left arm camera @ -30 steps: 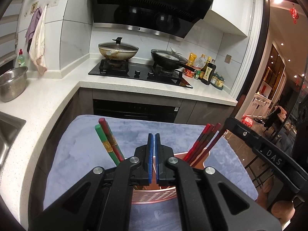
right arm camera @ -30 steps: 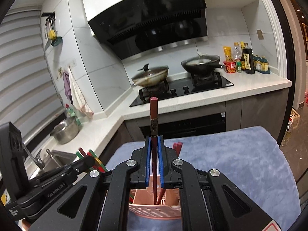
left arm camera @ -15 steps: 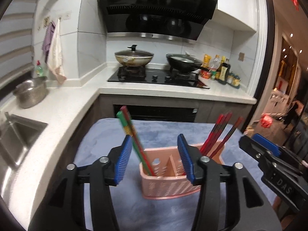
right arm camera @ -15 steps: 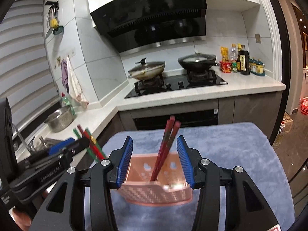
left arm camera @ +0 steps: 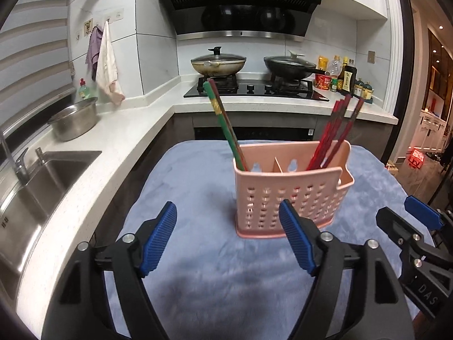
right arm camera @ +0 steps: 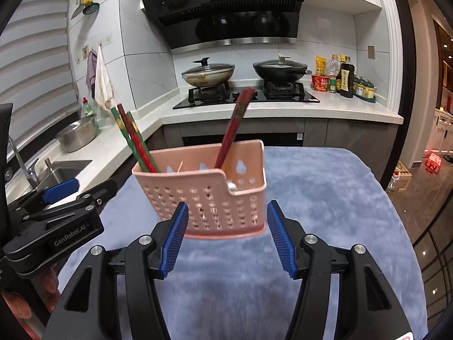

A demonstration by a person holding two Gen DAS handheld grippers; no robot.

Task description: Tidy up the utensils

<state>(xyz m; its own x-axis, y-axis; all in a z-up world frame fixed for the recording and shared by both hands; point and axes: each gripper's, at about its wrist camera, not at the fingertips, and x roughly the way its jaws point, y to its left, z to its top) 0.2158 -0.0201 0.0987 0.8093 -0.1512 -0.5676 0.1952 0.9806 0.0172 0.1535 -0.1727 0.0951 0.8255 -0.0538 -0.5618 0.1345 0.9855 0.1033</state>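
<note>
Standing on the grey-blue plush mat (left arm camera: 198, 175), the pink perforated utensil caddy (left arm camera: 288, 195) now holds every chopstick in sight. Its left compartment carries the green-and-red chopsticks (left arm camera: 223, 124), which lean to the left; its right compartment carries the dark red chopsticks (left arm camera: 337, 133), which lean to the right. A divider splits the two sides.

A second ago the left gripper (left arm camera: 228, 238) was clenched on nothing, just above the caddy's rim. Its jaws have just been opening and now stand wide apart with only bare mat between the blue pads; the caddy sits beyond its right pad, untouched. The gripper has also drawn back, so the whole caddy shows where before only its rim did.

The right gripper (right arm camera: 225, 236) a second ago pinched one dark red chopstick upright over the right compartment. That chopstick now rests inside the caddy with the others (right arm camera: 232, 130), tilted right, free of the pads. These jaws too have just been opening and now stand released, empty, with the caddy's front wall seen between and beyond the pads without contact. It too has pulled back from the caddy.

In the right wrist view the left gripper (right arm camera: 68, 189) appears at the left edge, beside the caddy; fingertips of the person's hand (right arm camera: 48, 280) show beneath it.

Behind, the white counter (left arm camera: 119, 144), steel bowl (left arm camera: 75, 121), sink (left arm camera: 42, 181) and two lidded pans (left arm camera: 218, 63) on the hob look unchanged.
</note>
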